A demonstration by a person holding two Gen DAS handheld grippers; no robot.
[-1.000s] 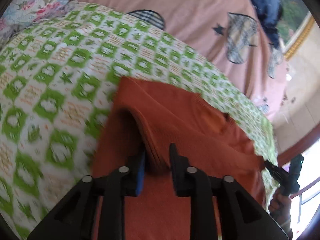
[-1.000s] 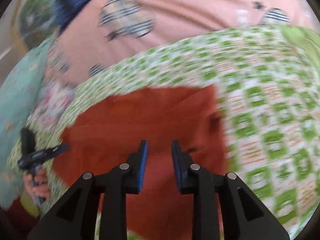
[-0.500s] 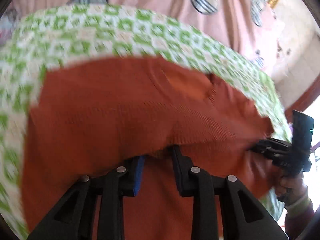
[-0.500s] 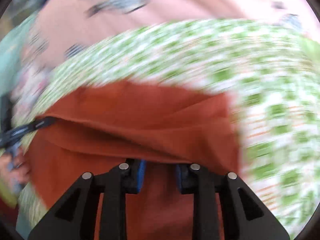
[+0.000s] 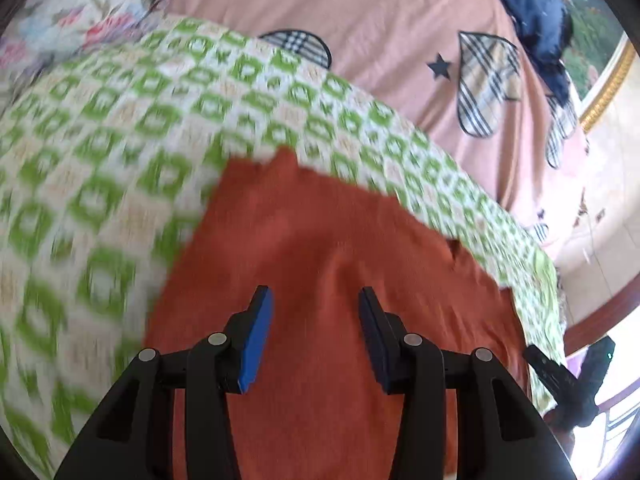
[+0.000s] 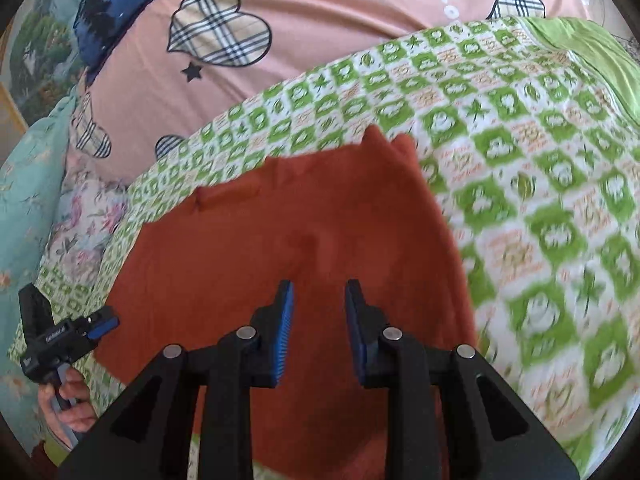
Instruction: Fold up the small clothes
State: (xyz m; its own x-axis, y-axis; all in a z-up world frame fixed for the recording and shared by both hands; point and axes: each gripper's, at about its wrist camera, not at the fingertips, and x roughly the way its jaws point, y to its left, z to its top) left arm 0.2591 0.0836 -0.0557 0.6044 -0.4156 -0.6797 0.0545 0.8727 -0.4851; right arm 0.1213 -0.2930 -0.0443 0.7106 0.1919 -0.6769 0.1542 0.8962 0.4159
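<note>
Between our left gripper jaws nothing is caught: they are opening, the blue-faced pads apart above the rust-orange knitted garment, which lies flat beneath them. Our right gripper also stands parted with only the same orange cloth showing through the gap; its ribbed blue pads press on nothing we can see.

The near edge of the garment is hidden behind the black gripper frames in both views, so we cannot tell where its hem ends. Its far edge is uneven, with a small peak in the right wrist view and a short dark notch or seam near one side. The knit looks fine and matte, with soft shallow creases.

The garment rests on a green-and-white checked quilt with a leafy print, blurred at the left in the left wrist view. Beyond that lies a pink bedsheet with plaid hearts and dark stars, and a dark blue cloth cut off at the frame edge. A hand grips the left tool's handle, partly cut off.
</note>
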